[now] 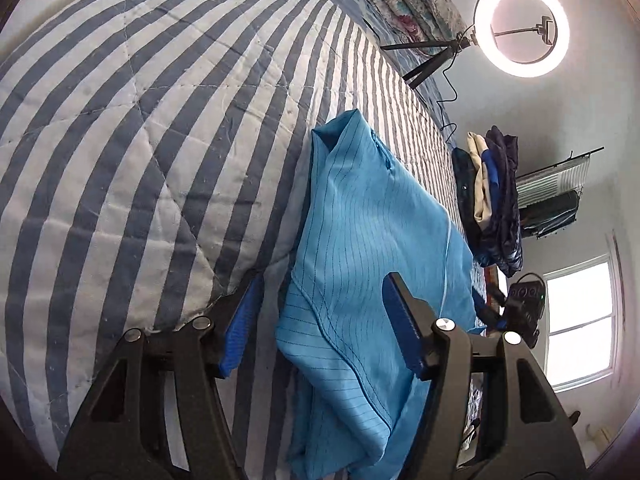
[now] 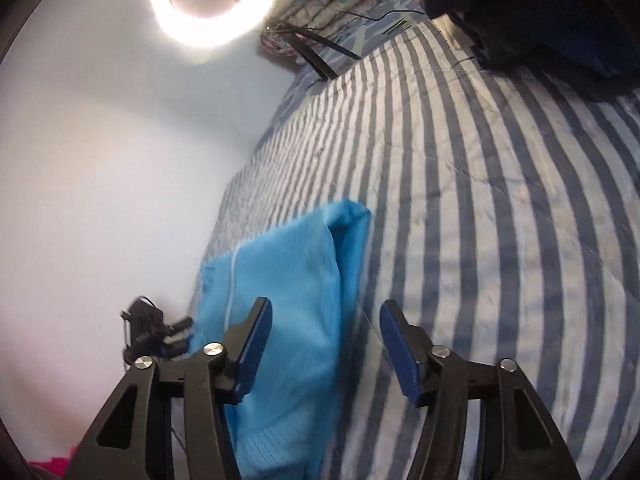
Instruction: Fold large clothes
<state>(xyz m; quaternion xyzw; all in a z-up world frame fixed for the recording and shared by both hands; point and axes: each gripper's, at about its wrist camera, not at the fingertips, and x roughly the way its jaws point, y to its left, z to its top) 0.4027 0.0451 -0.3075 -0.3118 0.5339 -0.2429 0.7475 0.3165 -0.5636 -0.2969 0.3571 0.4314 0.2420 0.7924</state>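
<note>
Lying on bed (image 1: 120, 140): blue garment (image 1: 360, 240)
Left hand-held gripper (image 1: 320, 320): jaws apart, empty
Right hand-held gripper (image 2: 324, 344): jaws apart, empty

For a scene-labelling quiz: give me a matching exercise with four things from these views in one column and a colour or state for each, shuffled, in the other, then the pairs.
Things:
1. Garment on the bed
2. Quilt
3. Ring light
4. Left gripper

Colours or states:
A. glowing white
B. jaws apart, nothing clamped
C. light blue with thin dark lines
D. blue and white stripes

Pairs: 1-C, 2-D, 3-A, 4-B
</note>
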